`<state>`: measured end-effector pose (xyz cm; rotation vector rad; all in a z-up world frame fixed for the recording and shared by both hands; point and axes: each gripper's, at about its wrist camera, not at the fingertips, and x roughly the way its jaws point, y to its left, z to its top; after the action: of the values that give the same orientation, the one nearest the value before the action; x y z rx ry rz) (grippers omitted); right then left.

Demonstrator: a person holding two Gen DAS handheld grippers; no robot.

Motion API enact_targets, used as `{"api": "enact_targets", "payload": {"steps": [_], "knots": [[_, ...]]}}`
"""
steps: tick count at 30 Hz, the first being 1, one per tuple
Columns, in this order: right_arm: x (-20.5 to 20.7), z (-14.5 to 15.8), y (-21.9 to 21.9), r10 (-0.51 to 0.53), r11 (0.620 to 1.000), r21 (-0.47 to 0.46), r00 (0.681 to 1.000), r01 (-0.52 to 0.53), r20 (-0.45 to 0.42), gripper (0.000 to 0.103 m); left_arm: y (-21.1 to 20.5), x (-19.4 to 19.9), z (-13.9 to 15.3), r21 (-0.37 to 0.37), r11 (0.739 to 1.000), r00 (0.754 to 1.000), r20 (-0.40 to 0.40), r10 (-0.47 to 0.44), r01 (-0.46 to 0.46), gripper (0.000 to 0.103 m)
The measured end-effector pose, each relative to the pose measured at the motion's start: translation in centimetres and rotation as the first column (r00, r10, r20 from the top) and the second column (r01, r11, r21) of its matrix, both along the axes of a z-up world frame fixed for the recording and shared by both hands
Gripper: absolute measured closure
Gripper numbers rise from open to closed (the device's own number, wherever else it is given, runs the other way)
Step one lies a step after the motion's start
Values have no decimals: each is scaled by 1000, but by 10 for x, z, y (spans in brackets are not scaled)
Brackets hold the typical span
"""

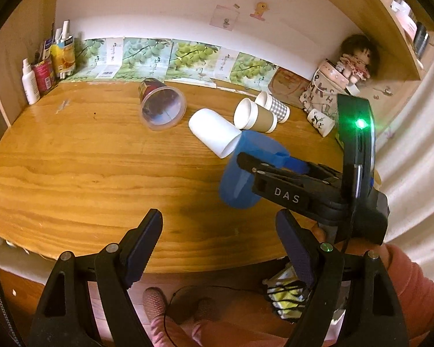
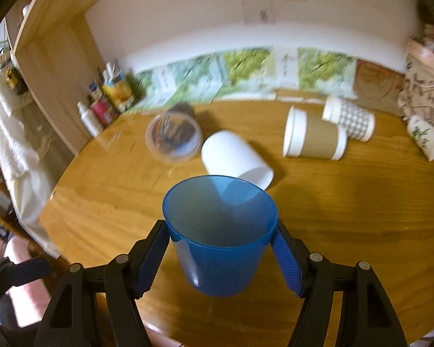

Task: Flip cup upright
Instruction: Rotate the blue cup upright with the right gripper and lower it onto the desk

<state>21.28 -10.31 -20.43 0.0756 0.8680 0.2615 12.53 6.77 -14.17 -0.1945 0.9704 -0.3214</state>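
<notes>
A translucent blue plastic cup sits between the fingers of my right gripper, which is shut on it just below the rim, mouth up and tilted away, held above the wooden table. In the left wrist view the same blue cup hangs in the right gripper over the table's right half. My left gripper is open and empty near the table's front edge, below and left of the cup.
Several cups lie on their sides: a clear printed cup, a white cup, a brown sleeved cup, a checked cup and a small patterned cup. Bottles and cartons stand back left; a doll and bag back right.
</notes>
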Motion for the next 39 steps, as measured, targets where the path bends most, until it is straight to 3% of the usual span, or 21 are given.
{"api": "enact_targets", "payload": {"steps": [5,14,20,30,39], "knots": [[-16,-4,9,-81,994,-57,987,90,136,32,19,7,1,2,998,998,7,-61,61,20],[-32,-21,25,-190,976,-59,949,211,252,32,47,18,-8,30,990,991,-14,-134,135,20],[-42,-30,37,-213,966,-85,936,245,279,31,60,19,-15,12,989,988,-50,-149,150,20],[-60,-31,49,-141,968,-159,945,194,296,31,58,17,-18,1,984,982,-65,-176,177,20],[-79,-33,36,-124,976,-152,972,155,200,24,46,8,-21,11,992,989,-87,-122,123,20]]}}
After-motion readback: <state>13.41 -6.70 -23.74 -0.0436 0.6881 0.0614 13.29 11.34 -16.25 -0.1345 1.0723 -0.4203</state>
